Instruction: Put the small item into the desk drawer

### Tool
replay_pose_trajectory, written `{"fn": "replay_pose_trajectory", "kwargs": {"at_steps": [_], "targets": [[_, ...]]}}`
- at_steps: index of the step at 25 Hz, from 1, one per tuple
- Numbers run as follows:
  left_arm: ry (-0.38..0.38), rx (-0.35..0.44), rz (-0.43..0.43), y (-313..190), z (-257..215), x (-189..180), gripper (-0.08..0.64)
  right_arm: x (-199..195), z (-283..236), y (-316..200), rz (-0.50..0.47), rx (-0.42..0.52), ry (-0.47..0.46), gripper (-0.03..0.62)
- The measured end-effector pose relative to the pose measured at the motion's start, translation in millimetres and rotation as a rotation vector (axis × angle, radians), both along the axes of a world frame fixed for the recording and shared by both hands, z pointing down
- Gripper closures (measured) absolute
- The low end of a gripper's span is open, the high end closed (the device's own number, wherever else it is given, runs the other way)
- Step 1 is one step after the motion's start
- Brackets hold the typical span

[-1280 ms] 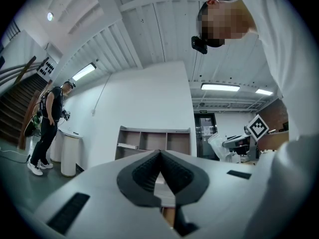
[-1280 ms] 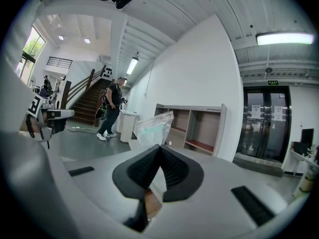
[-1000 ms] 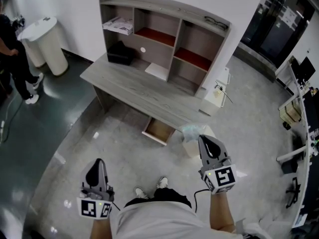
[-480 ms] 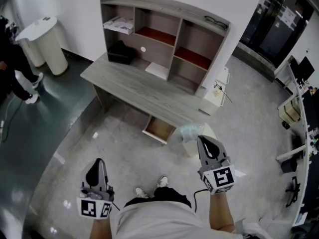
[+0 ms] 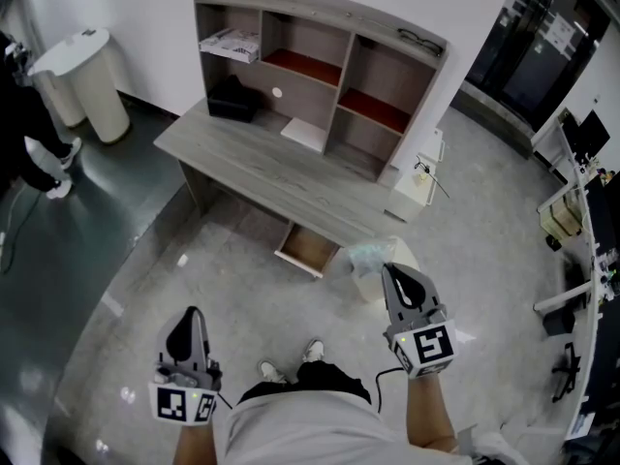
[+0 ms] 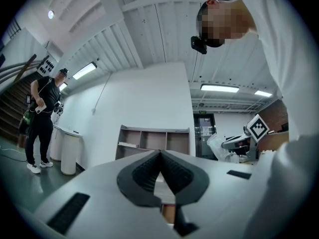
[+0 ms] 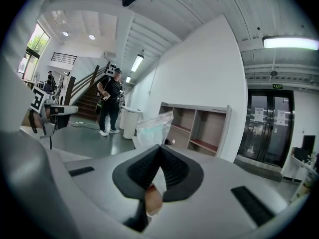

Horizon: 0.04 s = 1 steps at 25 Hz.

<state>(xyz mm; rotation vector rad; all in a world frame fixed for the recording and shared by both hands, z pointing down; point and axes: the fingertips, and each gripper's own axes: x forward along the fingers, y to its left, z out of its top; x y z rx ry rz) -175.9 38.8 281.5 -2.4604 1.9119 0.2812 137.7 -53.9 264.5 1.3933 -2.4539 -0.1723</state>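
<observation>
The grey concrete floor (image 5: 242, 289) spreads below me, with the tabletop (image 5: 262, 168) at twelve o'clock. Its drawer (image 5: 308, 248) is pulled open, the back half hidden under the front edge. My right tool (image 5: 389, 273) is clenched on a clear plastic bag (image 5: 366, 257), at three o'clock of the drawer. Its contents are too hazy to make out. My left tool (image 5: 190, 316) is clenched on nothing.

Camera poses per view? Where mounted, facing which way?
Head view: on person's head, steeply down at desk, open drawer; left claw, right claw, shoes show.
Left gripper view: on left claw, facing desk; its shut jaws, torso show.
Right gripper view: on right claw, facing desk; jaws pinch plastic bag.
Shared: gripper views both see desk, opposite claw.
</observation>
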Motion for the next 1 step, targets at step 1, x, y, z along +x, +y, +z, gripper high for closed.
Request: {"fn": "replay_pose_trajectory", "kwargs": {"at_steps": [1], "targets": [[0.000,0.000,0.000,-0.6,0.0,-0.1,0.543,-0.3,0.3,-0.4,0.000,0.000,0.001,0.569]]}}
